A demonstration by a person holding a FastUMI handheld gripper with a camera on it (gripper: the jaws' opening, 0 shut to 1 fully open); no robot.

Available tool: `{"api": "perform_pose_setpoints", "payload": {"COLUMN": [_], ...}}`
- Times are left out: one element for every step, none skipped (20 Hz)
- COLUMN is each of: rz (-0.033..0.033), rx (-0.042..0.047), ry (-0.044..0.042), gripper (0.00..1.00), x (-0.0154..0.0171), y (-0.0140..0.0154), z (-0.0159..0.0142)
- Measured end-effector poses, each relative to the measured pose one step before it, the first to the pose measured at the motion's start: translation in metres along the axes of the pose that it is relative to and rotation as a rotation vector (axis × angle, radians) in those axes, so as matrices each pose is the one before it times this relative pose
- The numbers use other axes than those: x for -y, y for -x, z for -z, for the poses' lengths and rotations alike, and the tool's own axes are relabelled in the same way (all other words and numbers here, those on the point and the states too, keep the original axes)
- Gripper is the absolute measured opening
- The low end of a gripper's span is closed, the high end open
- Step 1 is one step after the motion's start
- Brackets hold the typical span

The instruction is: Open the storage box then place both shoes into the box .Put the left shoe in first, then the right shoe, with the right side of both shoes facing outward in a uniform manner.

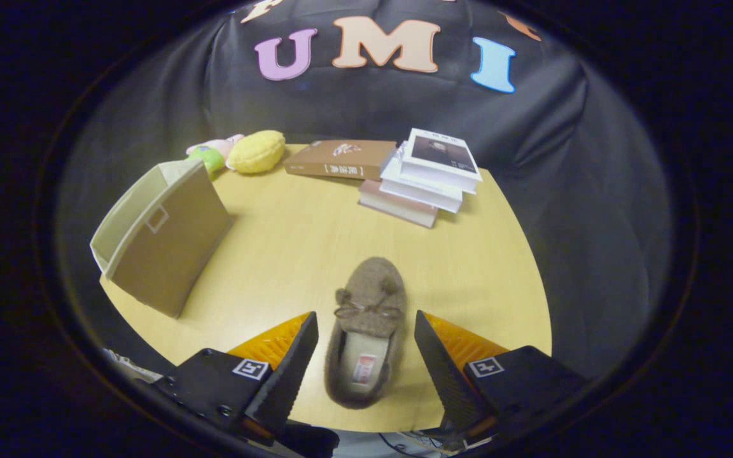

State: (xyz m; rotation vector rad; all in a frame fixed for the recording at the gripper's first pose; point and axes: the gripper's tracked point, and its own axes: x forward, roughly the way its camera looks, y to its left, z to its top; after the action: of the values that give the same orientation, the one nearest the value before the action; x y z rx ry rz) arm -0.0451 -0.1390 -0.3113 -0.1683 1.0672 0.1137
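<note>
One shoe (366, 331) on counter (290, 242), lying between fingers of gripper (366, 346), toe pointing away. Fingers spread wide, either side of shoe, not touching it. Storage box (163, 242) off to left beyond fingers, apart from shoe, opening facing up-left. Probably grasp step: lower w/ fingers straddling mid-shoe, close on sides nr opening, keep level. Books (417, 178) & plush toys (245, 152) far back, no obstacle.
</note>
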Motion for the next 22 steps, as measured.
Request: {"api": "perform_pose_setpoints", "payload": {"rz": [-0.00009,0.00147,0.00069,-0.00092,-0.00096,-0.00266,-0.00125,0.00117,-0.00255,-0.00362,-0.00953,-0.01910,-0.01196,-0.00646,-0.01159,-0.01281,0.00667,-0.00090,-0.00385,0.00188,0.00772,0.00166], "rx": [-0.01376,-0.01527,-0.01417,-0.01371,-0.01598,-0.01751,-0.01434,-0.02110,-0.01350,-0.01360,-0.01581,-0.01674,-0.01166,-0.00469,-0.00496,-0.00236,-0.00379,-0.01048,-0.01053,-0.00563,-0.00194,-0.00967], "ry": [0.00176,0.00438,0.00568,0.00551,0.00511,0.00497,0.00427,0.00291,-0.00224,-0.00329,-0.00703,-0.01882,-0.01841,-0.01639,-0.01751,-0.02138,-0.01804,-0.01787,-0.02313,-0.02006,-0.01787,-0.02058], "gripper": [0.97,0.97,0.97,0.97,0.97,0.97,0.97,0.97,0.97,0.93,0.89,0.85,0.81,0.77,0.72,0.68,0.56,0.44,0.32,0.29,0.24,0.18], "x": [0.00438,0.00409,0.00380,-0.00050,0.00198,0.00168,0.00123,0.00166,0.00159,0.00140,0.00079,-0.00241,-0.00055,-0.00018,-0.00106,-0.00102,0.00235,0.00255,-0.00033,0.00249,0.00239,0.00207], "y": [-0.00227,-0.00579,-0.00457,-0.00721,-0.00545,-0.00617,-0.00605,-0.00518,-0.00406,-0.00599,-0.00406,-0.00483,-0.00302,-0.00206,0.00059,-0.00103,-0.00081,-0.00220,-0.00035,-0.00094,0.00005,0.00119], "z": [0.00708,0.00649,0.00604,0.00413,0.00487,0.00630,0.00495,0.00525,0.00364,0.00338,0.00298,0.00173,0.00013,-0.00160,-0.00061,-0.00016,-0.00073,0.00117,0.00070,0.00009,0.00031,-0.00020]}}
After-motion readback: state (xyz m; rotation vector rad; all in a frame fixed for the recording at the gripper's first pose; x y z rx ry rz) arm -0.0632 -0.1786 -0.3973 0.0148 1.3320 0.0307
